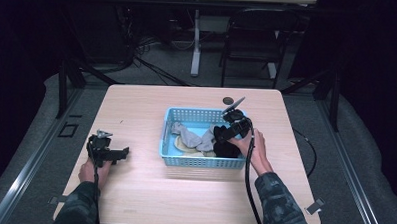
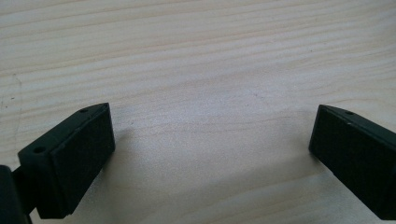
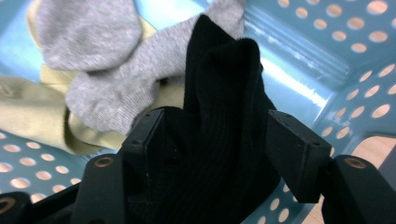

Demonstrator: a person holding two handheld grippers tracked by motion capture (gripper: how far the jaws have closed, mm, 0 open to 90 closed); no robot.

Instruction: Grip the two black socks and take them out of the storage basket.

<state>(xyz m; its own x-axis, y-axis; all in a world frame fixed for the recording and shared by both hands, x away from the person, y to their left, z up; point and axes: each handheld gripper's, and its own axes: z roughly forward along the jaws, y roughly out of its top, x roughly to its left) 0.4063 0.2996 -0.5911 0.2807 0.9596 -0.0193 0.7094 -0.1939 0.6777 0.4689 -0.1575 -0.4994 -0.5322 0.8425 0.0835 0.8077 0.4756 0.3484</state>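
Surface: light wooden table (image 1: 133,200) on a grey floor, dark surroundings.
Black sock (image 3: 224,116): bunched in the right part of the blue basket (image 1: 205,162), standing up between the right jaws.
Right gripper (image 3: 215,135): lowered into the basket; jaws half closed, the sock's fabric filling the gap between the pads.
Neighbouring items: grey sock (image 3: 116,79) touching the black one; tan sock (image 3: 32,112) beneath it.
Left gripper (image 2: 210,144): low over bare table, well apart from the basket; jaws wide, nothing between them.
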